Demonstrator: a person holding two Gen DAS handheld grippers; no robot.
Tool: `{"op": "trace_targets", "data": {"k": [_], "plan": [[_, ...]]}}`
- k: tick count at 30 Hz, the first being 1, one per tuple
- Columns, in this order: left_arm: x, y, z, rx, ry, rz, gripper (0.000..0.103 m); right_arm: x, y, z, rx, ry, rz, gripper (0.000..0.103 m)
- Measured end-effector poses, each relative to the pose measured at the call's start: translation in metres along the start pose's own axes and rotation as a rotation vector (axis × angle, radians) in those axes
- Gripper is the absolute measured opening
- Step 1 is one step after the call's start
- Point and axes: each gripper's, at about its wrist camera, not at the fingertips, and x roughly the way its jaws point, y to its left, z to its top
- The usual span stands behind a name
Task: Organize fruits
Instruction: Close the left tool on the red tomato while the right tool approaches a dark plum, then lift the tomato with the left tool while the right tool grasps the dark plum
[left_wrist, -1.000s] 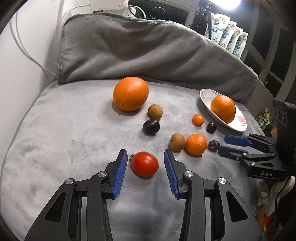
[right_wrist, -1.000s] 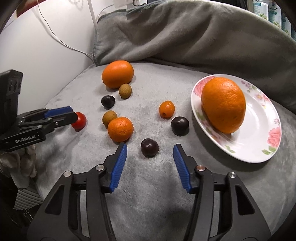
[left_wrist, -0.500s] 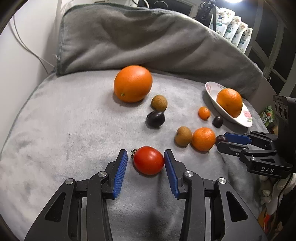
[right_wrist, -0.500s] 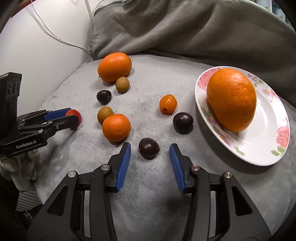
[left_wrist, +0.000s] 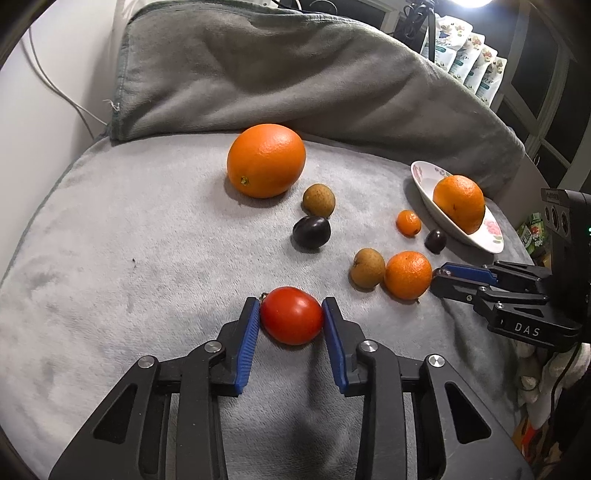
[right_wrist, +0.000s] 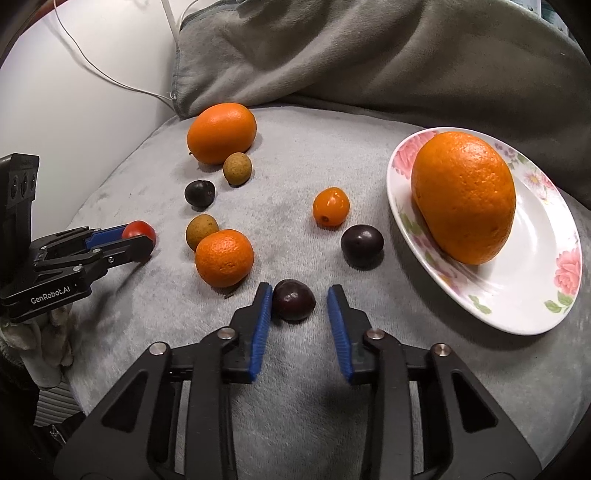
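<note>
My left gripper (left_wrist: 291, 320) has its blue pads against both sides of a red tomato (left_wrist: 291, 315) that rests on the grey cushion; it also shows in the right wrist view (right_wrist: 138, 230). My right gripper (right_wrist: 300, 304) is open around a dark plum (right_wrist: 293, 299); the left pad touches it and the right pad stands apart. A white floral plate (right_wrist: 532, 258) at the right holds a large orange (right_wrist: 463, 195). Another large orange (left_wrist: 266, 159) lies at the back.
On the cushion (left_wrist: 129, 240) lie a tangerine (right_wrist: 224, 257), a kumquat (right_wrist: 330, 206), two brown longans (right_wrist: 201, 230) (right_wrist: 237, 168) and two more dark plums (right_wrist: 362, 240) (right_wrist: 199, 192). A folded grey blanket (left_wrist: 295, 81) rises behind. The cushion's edge drops at the right.
My left gripper moved forward and closed onto the tomato. My right gripper moved forward around the near plum and narrowed its jaws.
</note>
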Motion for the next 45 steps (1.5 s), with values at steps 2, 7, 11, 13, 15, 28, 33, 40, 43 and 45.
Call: {"op": "trace_targets", "data": {"k": [2, 7, 11, 13, 15, 28, 33, 40, 43, 45], "plan": [[-0.001, 0.0, 0.0, -0.002, -0.001, 0.0, 0.032, 0.0, -0.001, 0.0, 0.004, -0.002, 0.004, 0.028], [-0.002, -0.001, -0.001, -0.006, -0.005, 0.002, 0.032, -0.001, -0.002, -0.001, 0.011, -0.01, 0.013, 0.024], [-0.004, 0.0, 0.0, -0.017, -0.008, -0.004, 0.032, -0.004, -0.002, -0.002, 0.019, -0.022, 0.015, 0.024], [-0.006, 0.001, 0.0, -0.02, -0.01, -0.008, 0.032, -0.007, -0.004, -0.003, 0.027, -0.031, 0.017, 0.024], [-0.007, 0.0, 0.001, -0.021, -0.013, -0.013, 0.032, -0.011, -0.004, -0.004, 0.031, -0.041, 0.02, 0.024], [-0.016, -0.022, 0.016, 0.009, -0.052, -0.06, 0.032, -0.055, -0.018, -0.01, 0.066, -0.126, 0.01, 0.024], [-0.015, -0.04, 0.03, 0.037, -0.075, -0.09, 0.032, -0.076, -0.032, -0.012, 0.09, -0.168, -0.018, 0.024], [-0.007, -0.074, 0.052, 0.095, -0.101, -0.14, 0.032, -0.096, -0.057, -0.012, 0.132, -0.214, -0.062, 0.024], [-0.003, -0.088, 0.063, 0.12, -0.112, -0.158, 0.032, -0.1, -0.068, -0.011, 0.151, -0.227, -0.075, 0.024], [0.002, -0.094, 0.071, 0.127, -0.115, -0.169, 0.032, -0.102, -0.075, -0.011, 0.161, -0.233, -0.082, 0.024]]}}
